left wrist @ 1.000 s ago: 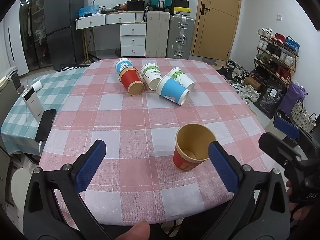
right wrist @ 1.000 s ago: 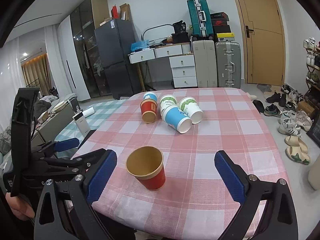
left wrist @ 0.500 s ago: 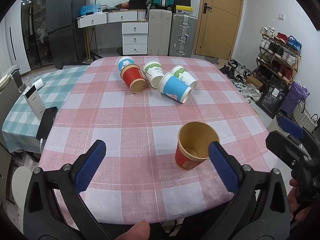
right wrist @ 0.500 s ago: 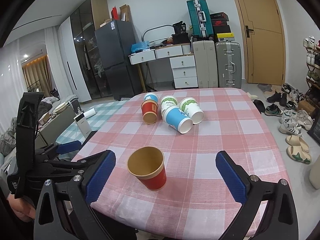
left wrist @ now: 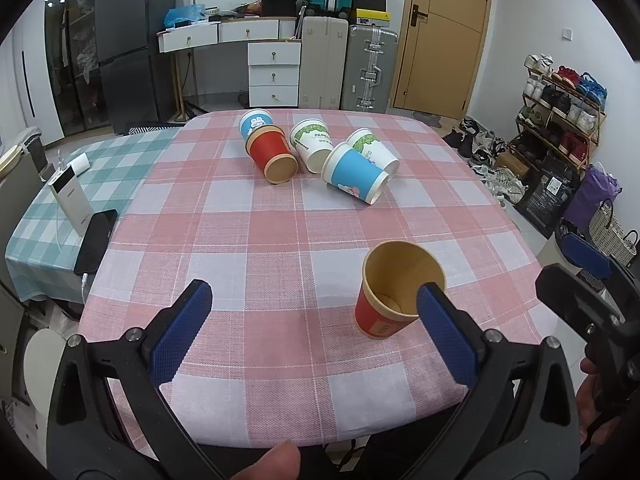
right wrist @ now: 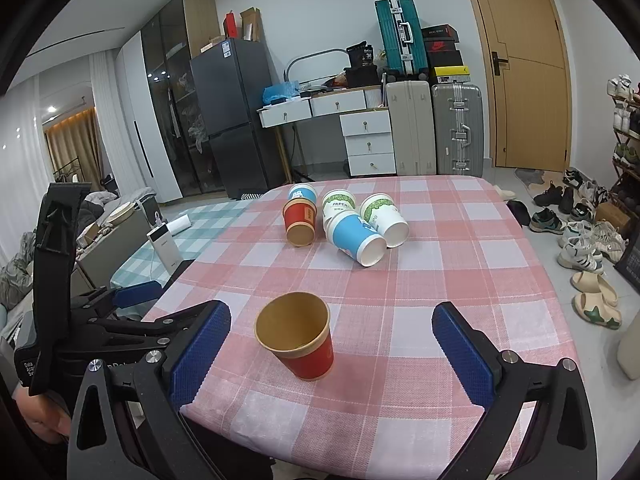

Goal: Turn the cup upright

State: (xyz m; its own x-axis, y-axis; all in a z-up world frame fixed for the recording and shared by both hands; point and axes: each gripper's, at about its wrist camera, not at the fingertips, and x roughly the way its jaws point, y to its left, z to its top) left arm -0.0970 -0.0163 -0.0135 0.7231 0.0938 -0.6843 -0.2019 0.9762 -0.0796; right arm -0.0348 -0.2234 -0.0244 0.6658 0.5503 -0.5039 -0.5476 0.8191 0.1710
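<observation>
A red paper cup (left wrist: 394, 298) stands upright near the front edge of the pink checked table (left wrist: 280, 248); it also shows in the right wrist view (right wrist: 298, 336). Several cups lie on their sides at the far end: a red one (left wrist: 272, 154), a blue one (left wrist: 354, 174), two white-green ones (left wrist: 314, 146) and a blue-white one (left wrist: 256, 122). My left gripper (left wrist: 312, 340) is open and empty, the upright cup just beyond its right finger. My right gripper (right wrist: 332, 354) is open and empty, the upright cup between its fingers' line of view.
A power bank (left wrist: 70, 200) and a phone (left wrist: 96, 240) lie on the green checked table at the left. Suitcases (left wrist: 370, 68), drawers and a fridge stand behind. Shoes and a rack (left wrist: 560, 104) fill the floor at the right.
Both grippers have drawn back slightly toward the front edge of the table. The cups have not moved.
</observation>
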